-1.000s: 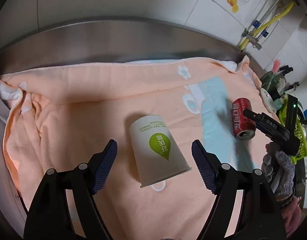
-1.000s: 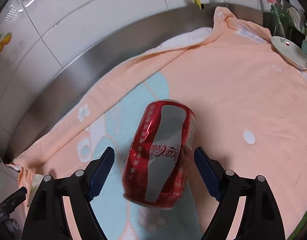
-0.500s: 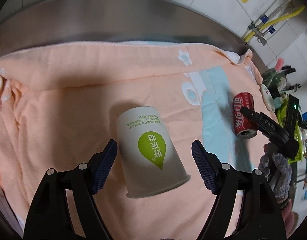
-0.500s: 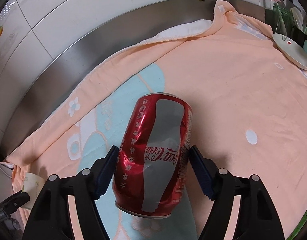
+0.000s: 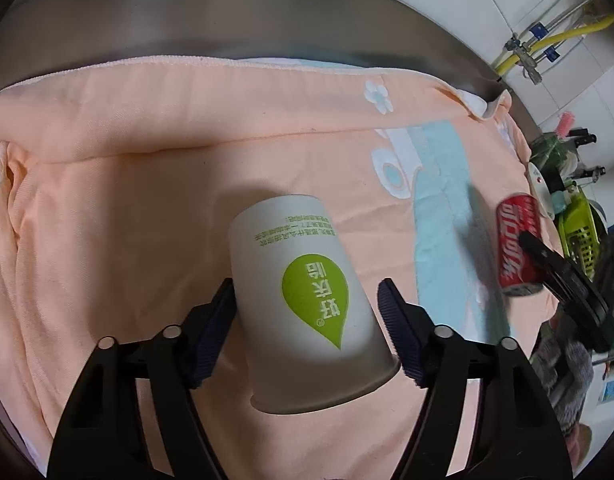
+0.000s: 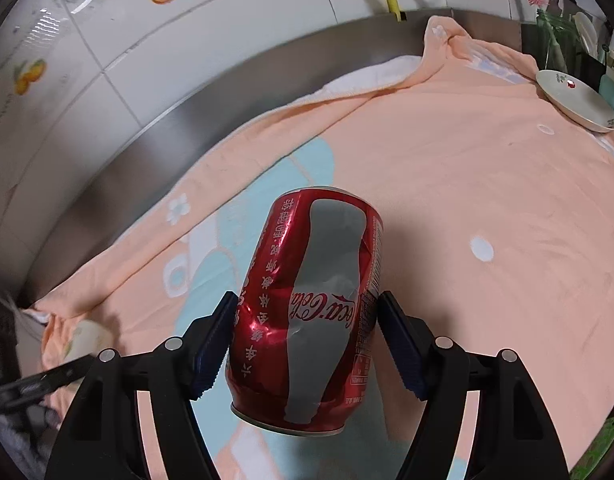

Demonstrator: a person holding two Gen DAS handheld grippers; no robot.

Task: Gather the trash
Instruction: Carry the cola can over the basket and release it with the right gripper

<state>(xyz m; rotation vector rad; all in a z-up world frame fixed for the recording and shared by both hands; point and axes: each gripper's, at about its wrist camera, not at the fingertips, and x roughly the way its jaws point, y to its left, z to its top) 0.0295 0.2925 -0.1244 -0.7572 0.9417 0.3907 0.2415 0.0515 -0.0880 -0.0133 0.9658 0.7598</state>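
Both tools now lower, w/ jaws narrower than before. Left tool (image 5: 307, 322) closing round paper cup (image 5: 307, 304); left pad touches, right pad just off. Right tool (image 6: 307, 334) clamps dented red can (image 6: 307, 312).

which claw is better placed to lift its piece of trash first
Right. The right claw has both pads against the dented can. The left claw is closing around the paper cup, with a gap at one pad.

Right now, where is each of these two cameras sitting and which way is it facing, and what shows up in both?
Left wrist: sits on the left gripper, looking down its fingers at the paper cup between closing jaws; a gloved hand shows at right.
Right wrist: sits on the right gripper, looking down at the dented red can, pads against its sides.
Shared: the peach towel, cup, can and tiled wall.
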